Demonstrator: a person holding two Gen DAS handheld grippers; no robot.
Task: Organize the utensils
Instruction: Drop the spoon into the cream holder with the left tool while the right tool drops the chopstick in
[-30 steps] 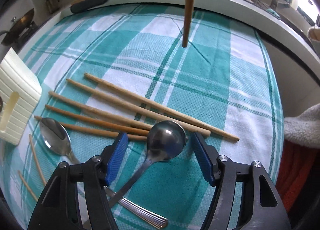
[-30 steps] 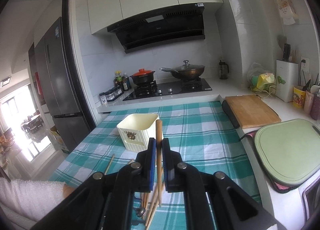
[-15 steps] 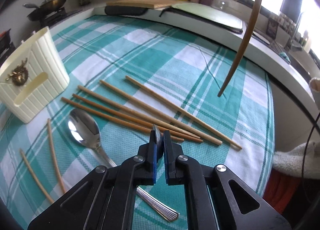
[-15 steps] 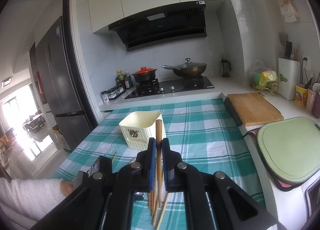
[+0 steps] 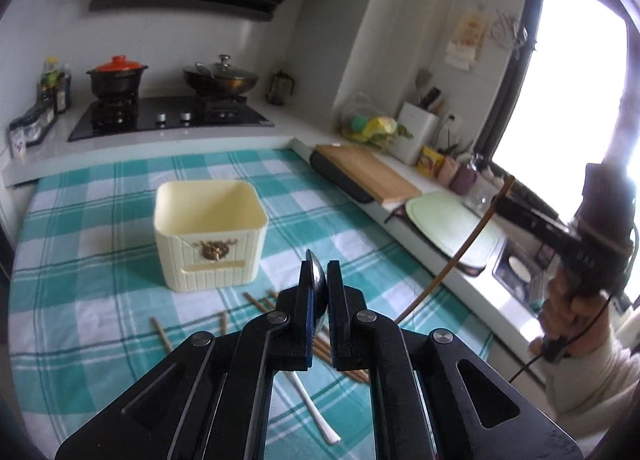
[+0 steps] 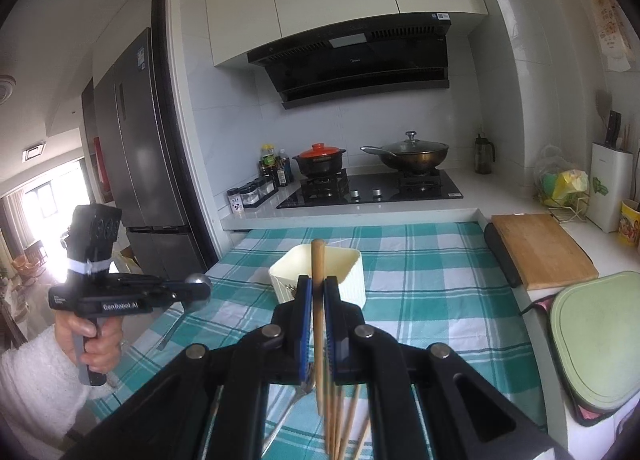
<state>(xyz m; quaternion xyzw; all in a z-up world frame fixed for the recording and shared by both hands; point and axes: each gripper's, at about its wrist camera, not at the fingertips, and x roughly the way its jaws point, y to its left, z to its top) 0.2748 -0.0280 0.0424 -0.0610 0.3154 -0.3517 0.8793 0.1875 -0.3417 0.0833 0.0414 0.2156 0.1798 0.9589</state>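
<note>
My left gripper is shut on the bowl of a metal spoon, held in the air in front of the cream utensil holder. In the right wrist view the left gripper is at the left, and the spoon has its handle slanting down. My right gripper is shut on one upright wooden chopstick, just short of the holder. Several chopsticks and a second spoon lie on the checked cloth below.
A wooden cutting board and a green board lie along the right counter. The hob with a red-lidded pot and a wok is behind the cloth. A fridge stands at the left.
The left gripper closed on the spoon's bowl, lifted it off the cloth and swung up to face the holder. The right gripper drifted a little with its chopstick.
</note>
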